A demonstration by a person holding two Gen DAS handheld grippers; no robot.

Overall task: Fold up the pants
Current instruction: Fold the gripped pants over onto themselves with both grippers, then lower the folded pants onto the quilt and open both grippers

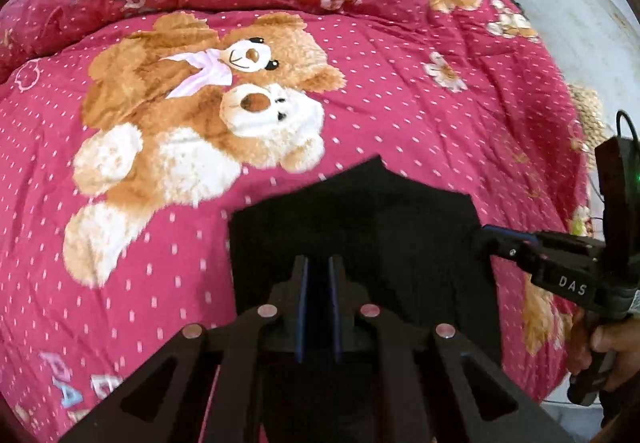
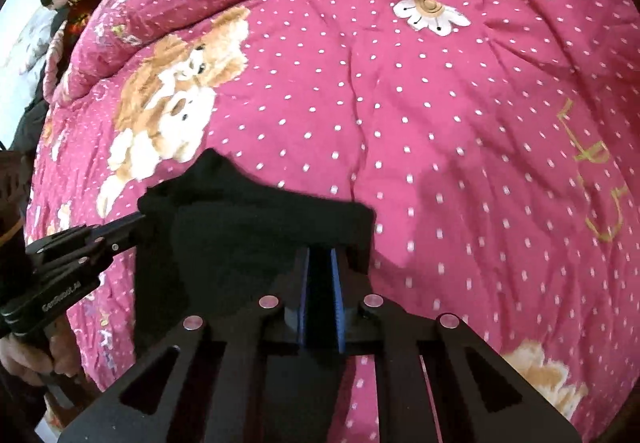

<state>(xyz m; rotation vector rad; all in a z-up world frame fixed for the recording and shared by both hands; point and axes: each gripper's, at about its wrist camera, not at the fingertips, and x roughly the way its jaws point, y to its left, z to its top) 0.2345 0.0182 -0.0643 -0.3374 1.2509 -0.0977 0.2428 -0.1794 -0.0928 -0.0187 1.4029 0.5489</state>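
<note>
The black pants (image 1: 360,227) hang as a folded dark panel held above the pink bedspread (image 1: 400,115). My left gripper (image 1: 319,263) is shut on the near edge of the pants. My right gripper (image 2: 320,255) is shut on the pants (image 2: 248,235) near their right edge. In the left wrist view the right gripper (image 1: 486,239) comes in from the right and pinches the pants' right edge. In the right wrist view the left gripper (image 2: 134,225) comes in from the left and pinches the left edge. The lower part of the pants is hidden behind the gripper bodies.
The bedspread (image 2: 440,123) is pink with white dots, teddy bear prints (image 1: 192,123) and a flower print (image 2: 430,9). It lies rumpled at the far side. A pale floor or wall (image 1: 580,11) shows past the bed's right edge. A person (image 2: 58,1) sits at the far left.
</note>
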